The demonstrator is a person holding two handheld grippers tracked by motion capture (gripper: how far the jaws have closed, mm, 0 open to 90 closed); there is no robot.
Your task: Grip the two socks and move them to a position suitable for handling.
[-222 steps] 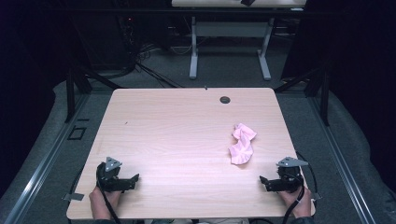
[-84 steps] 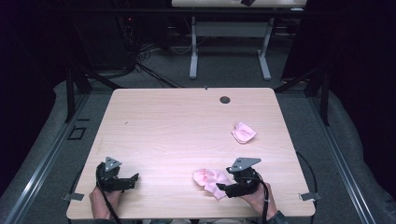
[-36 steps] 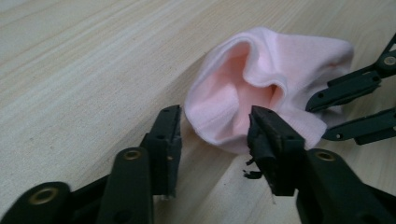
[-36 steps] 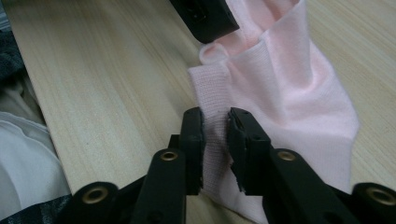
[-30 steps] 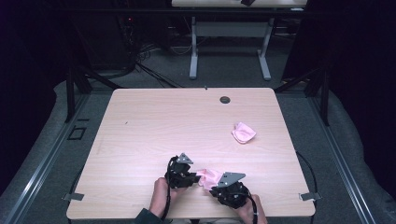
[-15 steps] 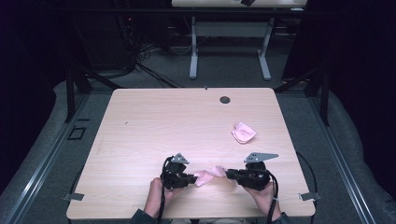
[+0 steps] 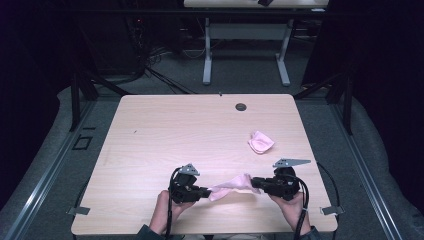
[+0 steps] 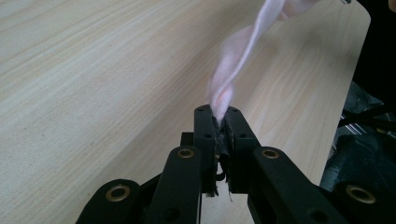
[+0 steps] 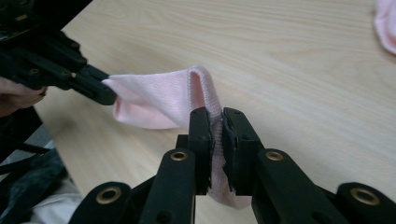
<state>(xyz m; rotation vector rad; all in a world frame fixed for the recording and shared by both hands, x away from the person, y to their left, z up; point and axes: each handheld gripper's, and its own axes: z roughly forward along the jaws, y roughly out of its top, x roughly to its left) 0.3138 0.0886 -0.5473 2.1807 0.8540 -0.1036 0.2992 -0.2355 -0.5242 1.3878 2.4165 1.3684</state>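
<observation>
One pink sock [image 7: 230, 185] hangs stretched between my grippers over the desk's [image 7: 165, 130] near edge: left gripper [image 7: 204, 191] clamps one end, right gripper [image 7: 255, 182] pinches the other. Second sock [image 7: 261, 142] lies crumpled well apart, far right; nothing blocks between.

black hand-held gripper [image 8: 218, 122], brass rivets, grey triangular plates, trailing black cables

My left gripper [image 7: 204, 191] and right gripper [image 7: 256, 183] face each other near the table's [image 7: 165, 130] front edge. Both jaws are clamped tight, my hands low behind them.
</observation>
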